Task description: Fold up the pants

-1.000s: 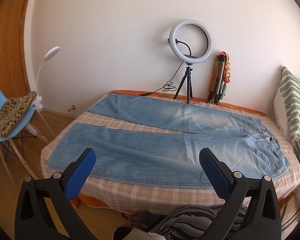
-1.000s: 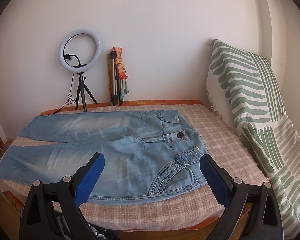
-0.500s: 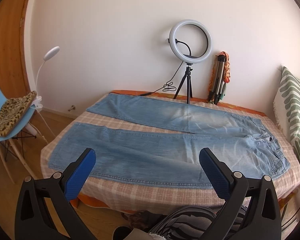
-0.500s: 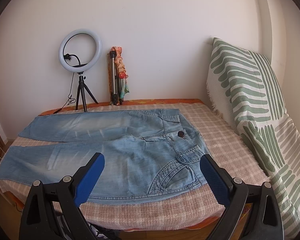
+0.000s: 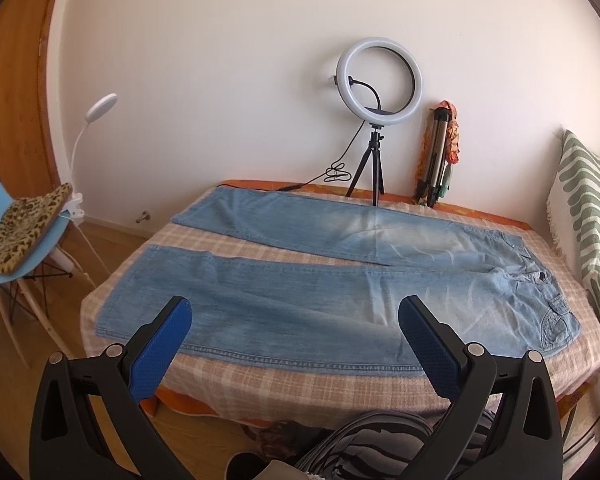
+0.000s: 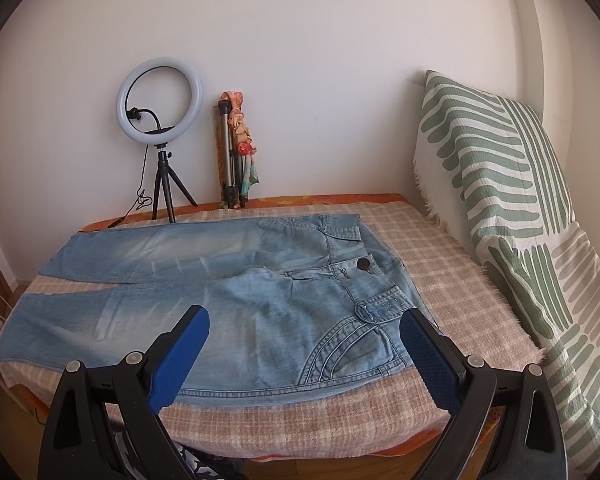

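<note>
Across the left wrist view, the pants [image 5: 300, 280] lie spread flat on the bed [image 5: 284, 384], both legs running leftward and parted in a narrow V, the waist at the right. We hold the left gripper [image 5: 295, 330] short of the near edge of the bed with its jaws wide and nothing between them, roughly over the near leg. We judge that this spread-out layout is the starting position for a lengthwise fold, one leg over the other. At the far side a ring light [image 5: 379, 80] on its small tripod stands against the wall, clear of the denim, and a blue chair [image 5: 16, 256] sits off to the left.

From the right wrist view, we see the waist end: the button [image 6: 365, 265] and the stitched front pocket [image 6: 352, 344] face up, so the pants lie front side up. Our right gripper [image 6: 305, 340] hangs above the near hip with jaws wide and empty, not touching the fabric. A striped cushion [image 6: 500, 200] leans at the right, well apart from the waistband. Folding has not begun, in our judgement.
</note>
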Demonstrator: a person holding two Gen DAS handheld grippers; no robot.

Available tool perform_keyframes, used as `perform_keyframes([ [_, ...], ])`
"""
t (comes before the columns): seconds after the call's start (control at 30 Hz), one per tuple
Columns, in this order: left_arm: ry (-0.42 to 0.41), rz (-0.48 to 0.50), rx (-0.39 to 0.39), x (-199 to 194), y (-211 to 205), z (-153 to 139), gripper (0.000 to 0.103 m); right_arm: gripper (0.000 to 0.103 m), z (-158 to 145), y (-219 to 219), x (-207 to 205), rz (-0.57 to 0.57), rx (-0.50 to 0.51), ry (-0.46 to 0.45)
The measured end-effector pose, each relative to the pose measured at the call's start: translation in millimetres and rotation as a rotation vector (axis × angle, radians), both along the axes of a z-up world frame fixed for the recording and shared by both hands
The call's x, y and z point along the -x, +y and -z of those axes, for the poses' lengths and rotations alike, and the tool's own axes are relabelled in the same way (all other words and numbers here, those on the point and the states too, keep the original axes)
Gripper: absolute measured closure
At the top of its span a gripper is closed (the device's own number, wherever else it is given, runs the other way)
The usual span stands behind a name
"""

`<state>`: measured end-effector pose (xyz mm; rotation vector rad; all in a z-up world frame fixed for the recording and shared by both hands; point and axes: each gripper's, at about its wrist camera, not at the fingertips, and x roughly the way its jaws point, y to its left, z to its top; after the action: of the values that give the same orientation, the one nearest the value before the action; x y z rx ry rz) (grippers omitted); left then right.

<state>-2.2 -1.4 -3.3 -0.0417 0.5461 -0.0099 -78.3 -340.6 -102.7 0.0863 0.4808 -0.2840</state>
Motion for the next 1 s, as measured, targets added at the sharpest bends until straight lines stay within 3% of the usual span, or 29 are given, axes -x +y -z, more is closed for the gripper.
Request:
perform_keyframes([
  [0.43,0.026,-0.016,-0.022,-6.1,8.2,8.8,0.000,0.006,5.2,-6.0,-0.6,-0.031,-0.015,-0.007],
  [0.67,0.039,-0.055,-0.053,-11.2,33.3,19.0,0.002,0.006,13.6,-0.4,-6.5,-0.125,0.072,-0.023],
  [0.8,0.061,-0.046,-0.029,-16.8,54.3,30.4,0.017,0.007,25.2,9.1,-13.3,-0.223,0.146,-0.004],
  [1.0,0.137,-0.078,0.021,-30.2,89.5,50.7,0.035,0.020,52.5,29.2,-29.2,-0.422,0.242,0.081],
])
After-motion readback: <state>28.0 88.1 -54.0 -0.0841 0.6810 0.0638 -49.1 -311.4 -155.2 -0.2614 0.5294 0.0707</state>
